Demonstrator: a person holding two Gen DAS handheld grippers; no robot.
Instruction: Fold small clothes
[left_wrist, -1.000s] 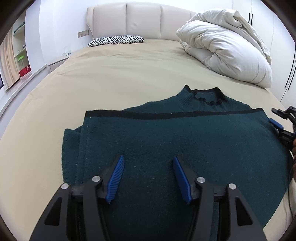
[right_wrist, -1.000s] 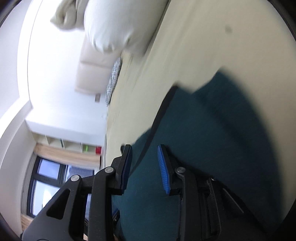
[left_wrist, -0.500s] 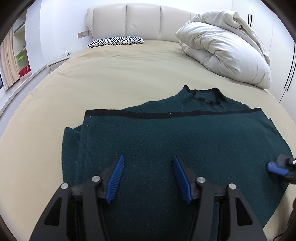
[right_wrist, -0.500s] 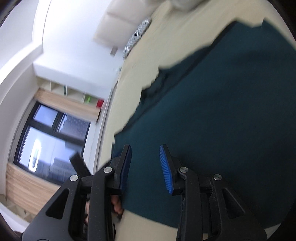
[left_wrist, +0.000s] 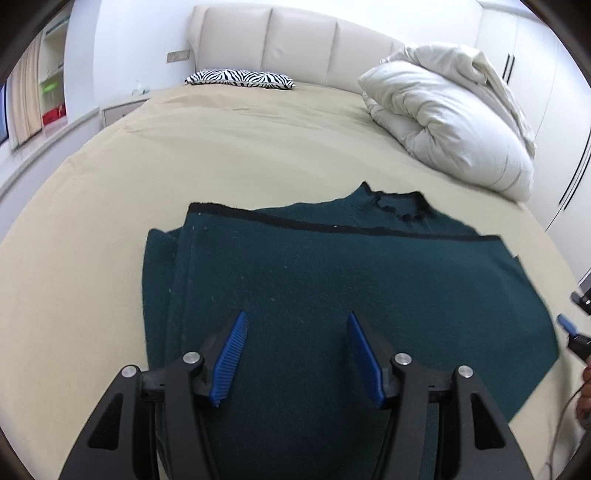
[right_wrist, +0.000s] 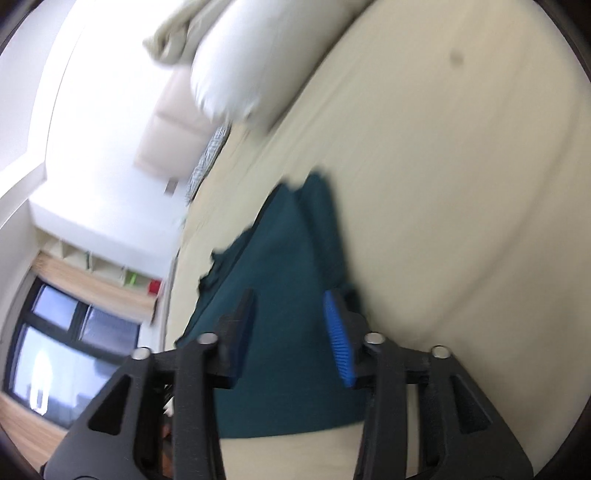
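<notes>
Left tongs angle down over the folded sweater, parted and empty; right tongs, rolled sideways, have just been opening, nothing between them.

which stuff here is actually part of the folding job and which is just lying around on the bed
Part of the job:
- dark green knitted sweater with black trim, partly folded on the bed
- left gripper, open above it
- right gripper, jaws just opened, nothing pinched

Just lying about:
- bundled white duvet
- zebra-striped pillow
- beige bedsheet
</notes>
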